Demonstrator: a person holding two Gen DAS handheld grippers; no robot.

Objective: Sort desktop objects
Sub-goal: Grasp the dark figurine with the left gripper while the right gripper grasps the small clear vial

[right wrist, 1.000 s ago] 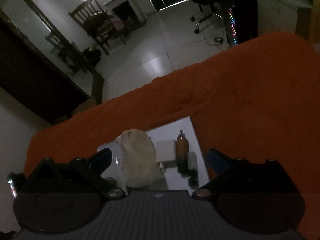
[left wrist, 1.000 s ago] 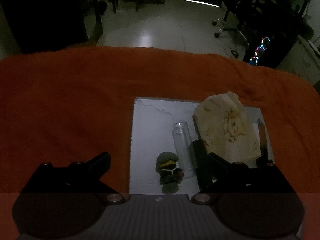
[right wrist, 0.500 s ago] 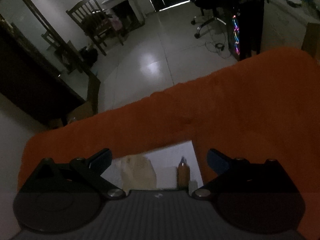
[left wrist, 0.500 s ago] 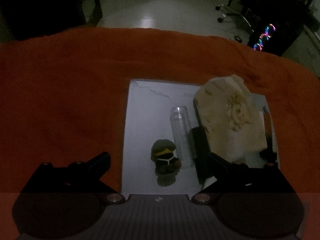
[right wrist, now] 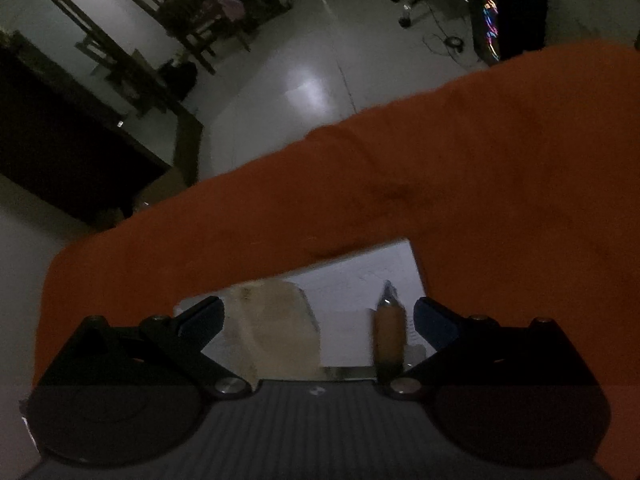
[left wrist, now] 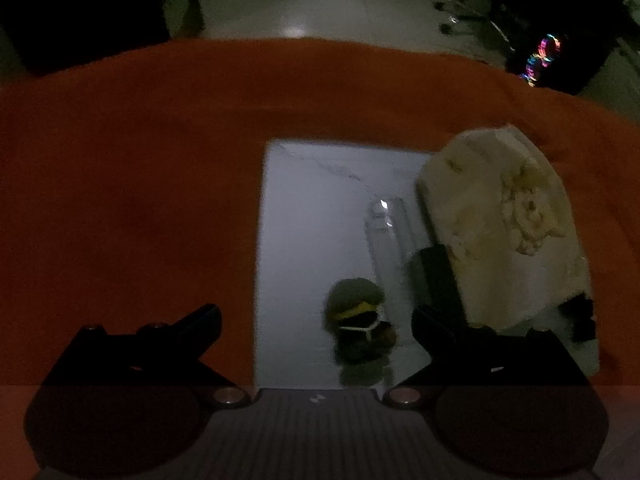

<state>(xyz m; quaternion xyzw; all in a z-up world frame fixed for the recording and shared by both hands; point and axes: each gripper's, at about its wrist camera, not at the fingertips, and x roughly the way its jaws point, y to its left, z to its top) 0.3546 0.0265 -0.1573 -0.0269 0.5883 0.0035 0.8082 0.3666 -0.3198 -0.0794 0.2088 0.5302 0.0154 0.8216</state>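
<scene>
A white mat (left wrist: 312, 208) lies on the orange cloth (left wrist: 140, 180). On it stand a small green figurine (left wrist: 357, 320), a clear lying tube (left wrist: 388, 236), a black object (left wrist: 438, 276) and a crumpled cream bag (left wrist: 496, 224). My left gripper (left wrist: 316, 318) hangs open above the mat's near edge, the figurine between its fingers' line but below. In the right wrist view the mat (right wrist: 360, 280), the bag (right wrist: 276, 328) and a brown pen-like stick (right wrist: 387, 330) show. My right gripper (right wrist: 318, 314) is open and holds nothing.
The orange cloth (right wrist: 480, 180) covers the whole table, with its far edge dropping to a pale tiled floor (right wrist: 300, 80). Wooden chairs (right wrist: 192, 16) and an office chair base stand beyond. A lit computer case (left wrist: 544, 56) glows at the far right.
The left gripper has moved forward and lower over the mat, so the figurine and bag look larger. The right gripper swung upward then dipped a little; the mat sits lower in its view.
</scene>
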